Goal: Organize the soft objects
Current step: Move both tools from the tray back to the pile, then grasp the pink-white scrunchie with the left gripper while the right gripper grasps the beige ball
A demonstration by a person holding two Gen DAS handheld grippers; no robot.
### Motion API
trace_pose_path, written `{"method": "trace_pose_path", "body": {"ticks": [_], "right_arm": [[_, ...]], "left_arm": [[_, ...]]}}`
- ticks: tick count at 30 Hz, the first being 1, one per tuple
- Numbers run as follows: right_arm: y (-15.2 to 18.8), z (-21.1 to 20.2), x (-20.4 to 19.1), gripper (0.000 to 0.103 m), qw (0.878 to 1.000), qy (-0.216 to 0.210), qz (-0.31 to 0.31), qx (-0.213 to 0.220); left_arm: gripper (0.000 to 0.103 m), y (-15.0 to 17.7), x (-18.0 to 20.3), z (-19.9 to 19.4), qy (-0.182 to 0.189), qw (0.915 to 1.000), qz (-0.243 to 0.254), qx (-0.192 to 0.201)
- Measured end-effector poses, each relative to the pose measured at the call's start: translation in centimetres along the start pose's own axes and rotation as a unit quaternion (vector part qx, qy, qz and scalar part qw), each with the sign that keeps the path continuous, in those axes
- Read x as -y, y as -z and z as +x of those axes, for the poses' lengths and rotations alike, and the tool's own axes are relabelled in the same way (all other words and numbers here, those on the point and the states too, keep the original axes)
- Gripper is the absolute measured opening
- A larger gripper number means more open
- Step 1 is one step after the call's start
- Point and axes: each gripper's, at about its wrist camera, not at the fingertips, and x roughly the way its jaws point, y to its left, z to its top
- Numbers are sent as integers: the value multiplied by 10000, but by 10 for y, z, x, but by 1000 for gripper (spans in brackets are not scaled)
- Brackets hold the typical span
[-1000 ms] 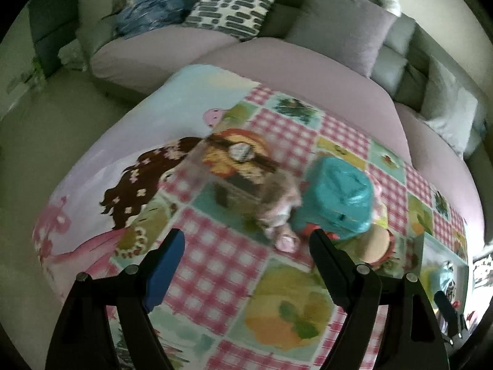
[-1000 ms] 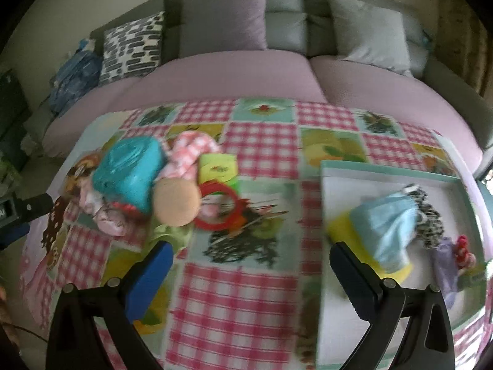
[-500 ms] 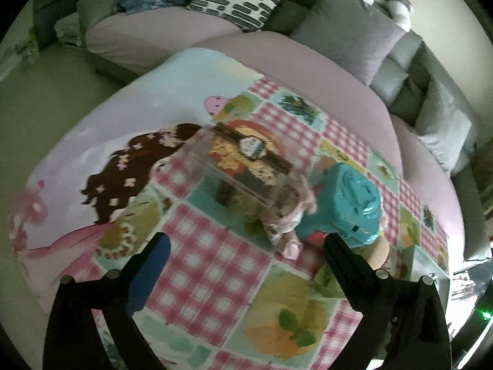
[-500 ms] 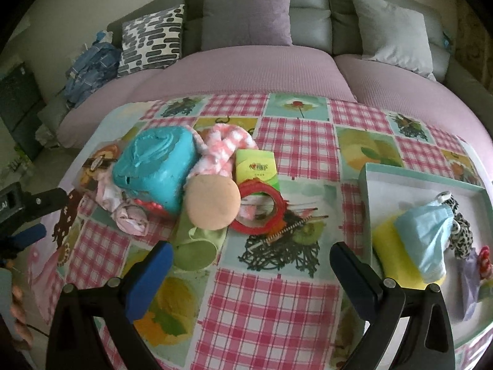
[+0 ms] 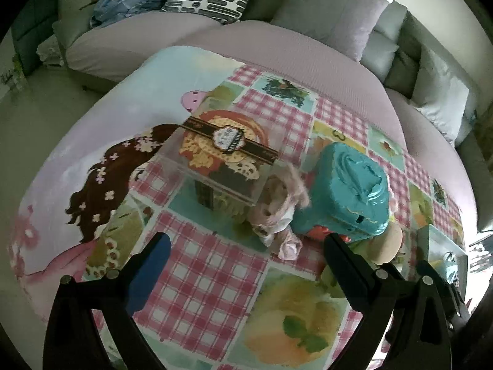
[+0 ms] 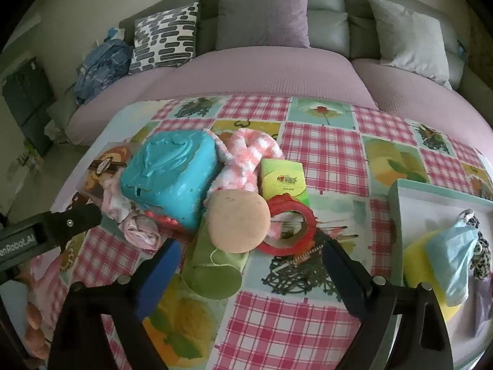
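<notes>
A pile lies on the patterned tablecloth: a teal plastic box (image 6: 171, 172), a pink-and-white fluffy cloth (image 6: 246, 160), a round peach pad (image 6: 237, 220), a green sleeve (image 6: 215, 265), and a pink plush toy (image 5: 277, 212) beside the teal box (image 5: 348, 188). My right gripper (image 6: 249, 256) is open, just in front of the peach pad and green sleeve. My left gripper (image 5: 246, 246) is open, close before the plush toy. A white tray (image 6: 431, 197) at right holds a blue face mask (image 6: 450, 252), a yellow sponge and a spotted cloth.
A clear plastic box with a brown band (image 5: 222, 160) stands left of the plush toy. A red tape ring (image 6: 292, 225) and a green carton (image 6: 283, 182) lie by the pile. A sofa with cushions (image 6: 262, 12) runs behind the table.
The right gripper has moved left, from the tray side toward the pile, and closer to it. The left gripper has moved slightly nearer the plush toy. Both stay open.
</notes>
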Motion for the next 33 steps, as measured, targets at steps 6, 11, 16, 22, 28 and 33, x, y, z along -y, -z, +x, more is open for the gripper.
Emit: {"method": "trace_pose_path", "body": {"ticks": [6, 11, 16, 22, 28, 33], "right_arm": [[-2, 10, -1, 86, 10000, 7, 35, -60], [-5, 14, -2, 80, 10000, -30, 40, -42], [-6, 18, -3, 71, 9999, -72, 71, -54], [-7, 20, -5, 51, 9998, -153, 69, -47], [-7, 20, -5, 50, 9997, -224, 92, -59], [-7, 16, -4, 50, 9995, -286, 127, -46]], "left_arm": [[98, -3, 6, 9, -81, 9999, 131, -41], [83, -3, 6, 18, -18, 9998, 145, -143], [64, -4, 6, 24, 37, 9996, 145, -219], [36, -3, 7, 30, 152, 9993, 122, -306], [10, -4, 8, 32, 264, 9991, 101, -303], [4, -4, 9, 29, 335, 9991, 110, -221]]}}
